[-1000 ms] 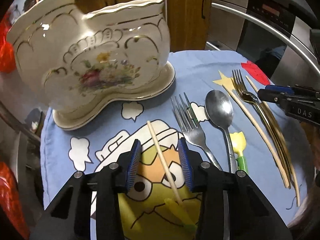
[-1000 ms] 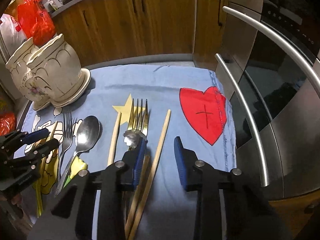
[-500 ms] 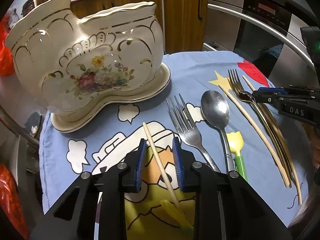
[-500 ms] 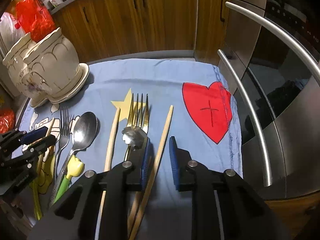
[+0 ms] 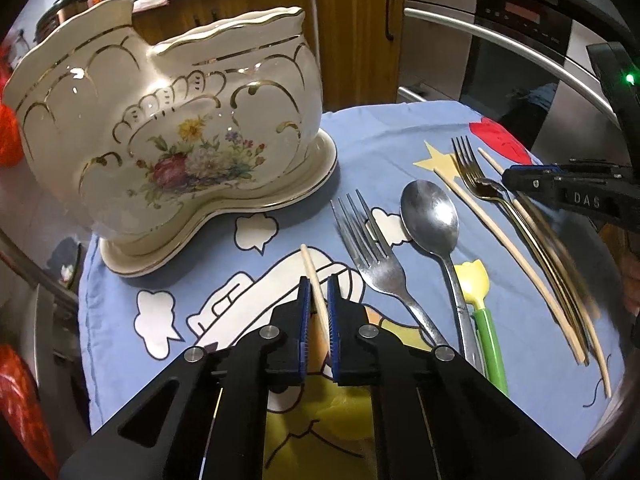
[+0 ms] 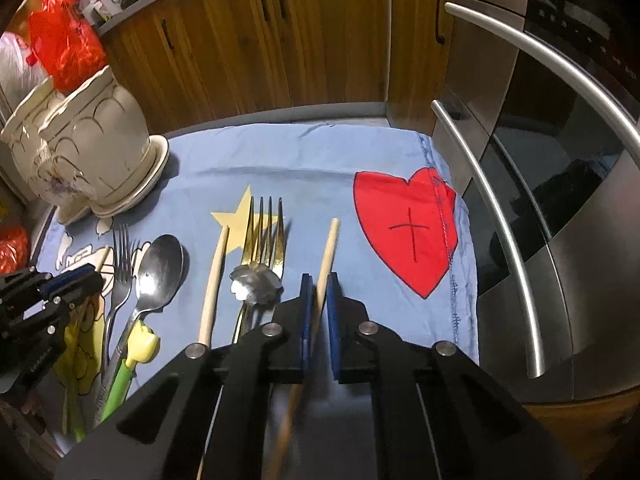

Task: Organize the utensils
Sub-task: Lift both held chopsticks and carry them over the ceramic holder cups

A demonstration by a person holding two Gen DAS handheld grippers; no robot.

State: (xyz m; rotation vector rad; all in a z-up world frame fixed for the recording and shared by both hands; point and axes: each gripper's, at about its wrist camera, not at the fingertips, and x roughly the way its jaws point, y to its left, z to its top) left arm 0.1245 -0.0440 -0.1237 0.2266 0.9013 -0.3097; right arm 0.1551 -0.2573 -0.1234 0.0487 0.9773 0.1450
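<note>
My left gripper (image 5: 318, 300) is closing its blue pads onto a pale wooden chopstick (image 5: 309, 262) that lies on the cartoon cloth; the pads press its sides. My right gripper (image 6: 318, 284) is closing the same way onto another wooden chopstick (image 6: 330, 244), which runs between its pads. A cream ceramic holder with gold trim and flowers (image 5: 172, 140) stands at the back left. A silver fork (image 5: 372, 248), a spoon (image 5: 430, 216), a yellow-green handled utensil (image 5: 478, 300), a gold fork (image 6: 266, 236) and a third chopstick (image 6: 216, 280) lie between the grippers.
A blue cloth (image 6: 304, 160) with a red heart (image 6: 404, 228) covers the surface. Steel oven handles (image 6: 500, 240) run close along the right edge. Wooden cabinets (image 6: 280, 40) stand behind. Red bags (image 6: 64, 44) sit at the far left.
Both grippers have narrowed from wide apart to pressing on a chopstick each. Neither hand has shifted noticeably, and the utensils lie where they were.
</note>
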